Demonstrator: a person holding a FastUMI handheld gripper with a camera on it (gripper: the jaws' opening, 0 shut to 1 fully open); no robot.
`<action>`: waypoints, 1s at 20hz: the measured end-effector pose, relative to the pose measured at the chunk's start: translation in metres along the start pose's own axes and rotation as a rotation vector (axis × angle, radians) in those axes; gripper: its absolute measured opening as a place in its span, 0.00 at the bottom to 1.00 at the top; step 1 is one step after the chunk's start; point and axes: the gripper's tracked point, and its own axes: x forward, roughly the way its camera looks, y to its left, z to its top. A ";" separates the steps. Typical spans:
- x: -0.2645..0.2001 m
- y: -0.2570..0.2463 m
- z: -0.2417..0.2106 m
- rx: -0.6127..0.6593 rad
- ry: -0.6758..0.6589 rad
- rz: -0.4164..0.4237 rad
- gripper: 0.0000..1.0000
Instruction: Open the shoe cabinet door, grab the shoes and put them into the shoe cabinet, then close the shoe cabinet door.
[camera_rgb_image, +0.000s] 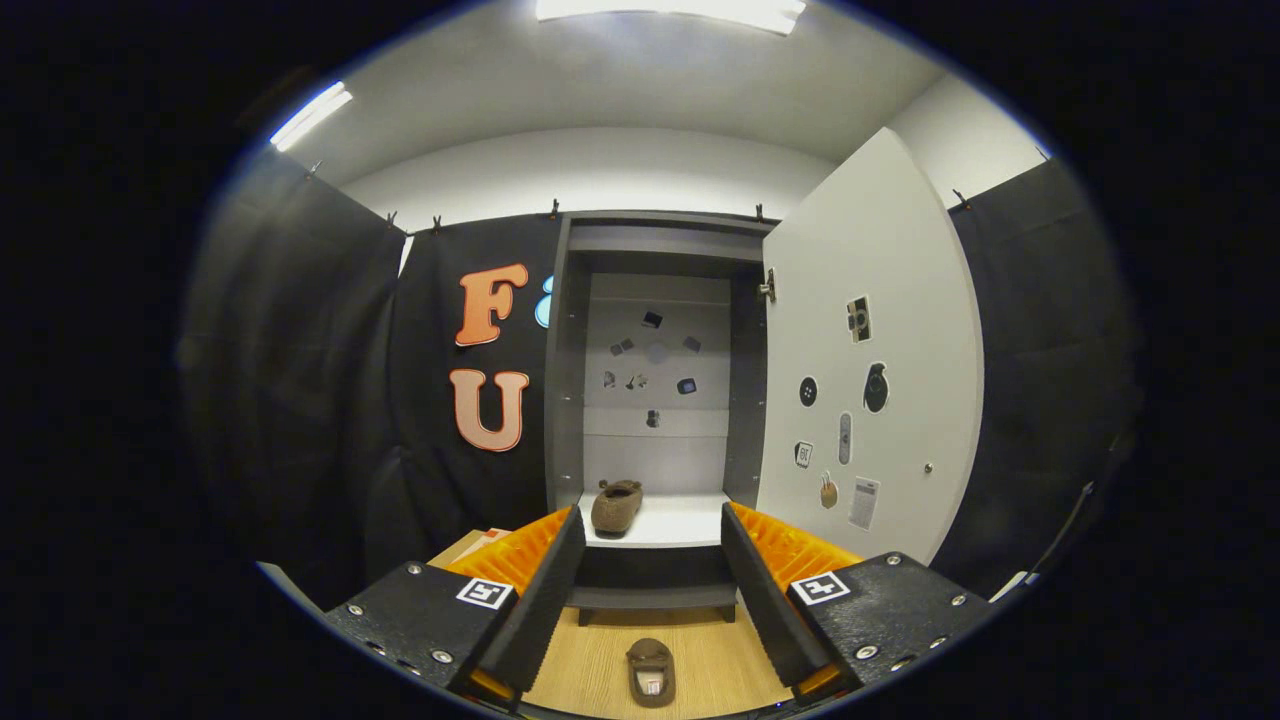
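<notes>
The gripper (652, 570) stands wide open, its two ribbed fingers (545, 590) spread apart and holding nothing. Between them, low down on the pale wood-grain floor (700, 650), lies one brown slipper (651, 672), a soft rounded shape with its opening turned up and a light label showing inside. Beyond the fingertips stands the grey shoe cabinet (655, 400), a tall boxy frame with flat matte panels. Its door (870, 370) is swung open to the right, a smooth pale slab with a small round knob and several stickers on its inner face. More small stickers dot the cabinet's back panel. On the white bottom shelf (680, 522) sits a second brown slipper (616, 505), fuzzy-looking and oval, toward the shelf's left side, near the left wall. Black cloth (300, 400) hangs in loose folds on either side of the cabinet.
</notes>
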 end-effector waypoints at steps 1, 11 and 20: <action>0.000 0.000 -0.001 -0.004 0.000 -0.001 0.86; 0.004 0.001 -0.011 -0.006 0.015 0.005 0.86; 0.003 -0.002 -0.013 -0.006 0.011 0.003 0.86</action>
